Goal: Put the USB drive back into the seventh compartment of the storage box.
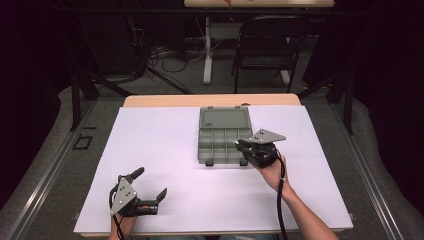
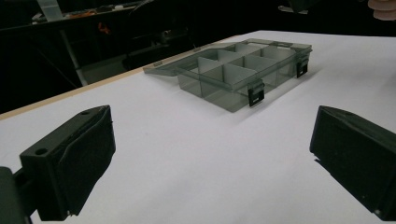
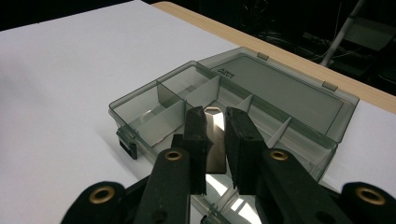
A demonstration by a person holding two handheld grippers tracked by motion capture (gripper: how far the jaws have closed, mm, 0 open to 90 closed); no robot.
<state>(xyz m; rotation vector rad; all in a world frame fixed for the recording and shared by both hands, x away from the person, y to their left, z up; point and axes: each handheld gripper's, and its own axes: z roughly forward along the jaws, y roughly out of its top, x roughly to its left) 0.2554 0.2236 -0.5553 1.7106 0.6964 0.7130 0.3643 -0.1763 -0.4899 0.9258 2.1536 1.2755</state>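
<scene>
A smoky grey plastic compartment box [image 1: 202, 145] lies open on the white table, its lid [image 1: 224, 119] folded flat behind it. My right gripper [image 1: 241, 146] hovers at the box's front right corner. In the right gripper view it [image 3: 215, 116] is shut on a thin shiny flat metal piece [image 3: 215, 142], held upright above the box's near compartments [image 3: 140, 108]. My left gripper [image 1: 151, 183] rests near the table's front left with its jaws wide apart and nothing between them [image 2: 210, 144]. The left gripper view has the box [image 2: 243, 70] farther off, its compartments looking empty.
White paper [image 1: 150, 145] covers the table, with a wooden edge [image 1: 165, 101] at the back. A black chair [image 1: 265, 45] and cables stand on the floor beyond. A hand [image 2: 383, 7] shows at the top right of the left gripper view.
</scene>
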